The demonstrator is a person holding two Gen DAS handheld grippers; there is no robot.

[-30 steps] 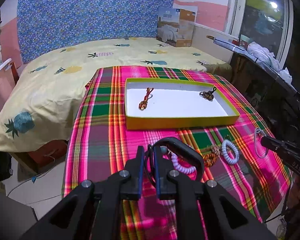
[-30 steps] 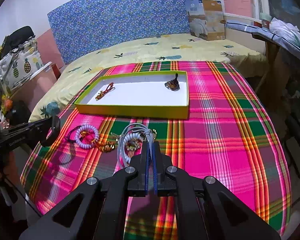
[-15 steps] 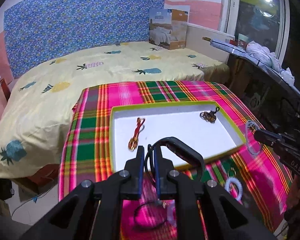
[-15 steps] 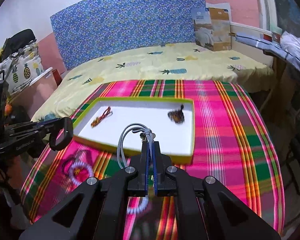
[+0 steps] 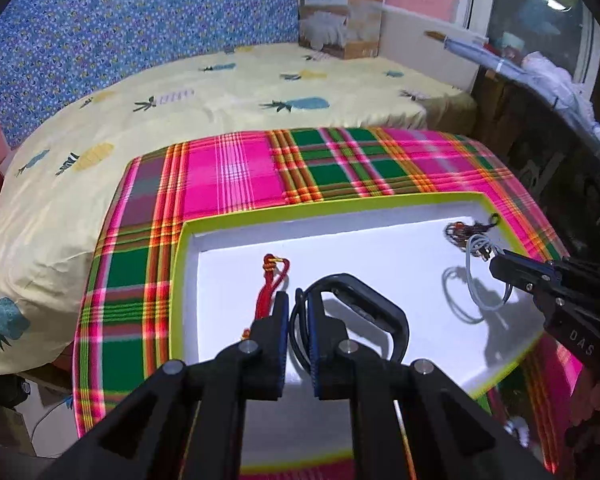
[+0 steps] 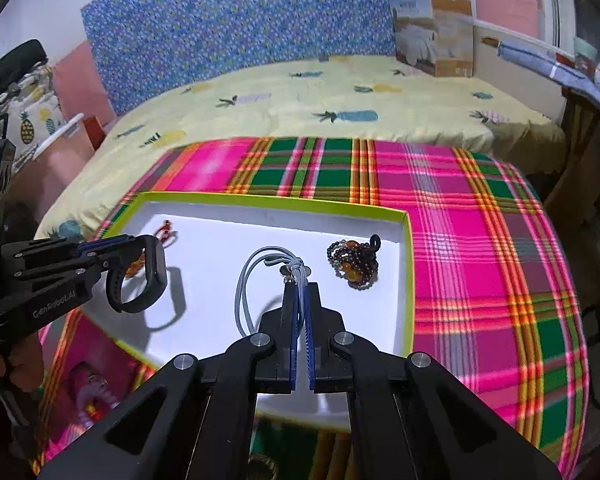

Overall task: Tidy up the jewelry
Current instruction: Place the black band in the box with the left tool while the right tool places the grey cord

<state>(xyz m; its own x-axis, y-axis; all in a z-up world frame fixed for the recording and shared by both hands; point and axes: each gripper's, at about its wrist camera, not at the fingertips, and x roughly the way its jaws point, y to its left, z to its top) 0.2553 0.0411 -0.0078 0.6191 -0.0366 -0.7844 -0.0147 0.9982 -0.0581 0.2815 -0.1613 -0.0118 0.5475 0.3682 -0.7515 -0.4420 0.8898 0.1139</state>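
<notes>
While both claws hang over the shallow white tray with the lime-green rim (image 6: 407, 264), what matters is what lies straight below each load. Your left claw (image 5: 298, 312) is nearly closed, pinching the thin strap end of the black rubbery wristband (image 5: 364, 300), whose loop stands to the right of the fingers with its long axis running away from you. Just left of it, on the tray floor, lies the red braided cord bracelet (image 5: 270, 284), lengthwise towards the far wall, so I judge you should let go a little right of it. Your right claw (image 6: 302, 300) is fully closed on the knot of the pale grey looped cord (image 6: 256, 276), its loops hanging down-left. The dark amber bead bracelet (image 6: 352, 260) sits just right; the cord may touch the floor, hard to tell.
</notes>
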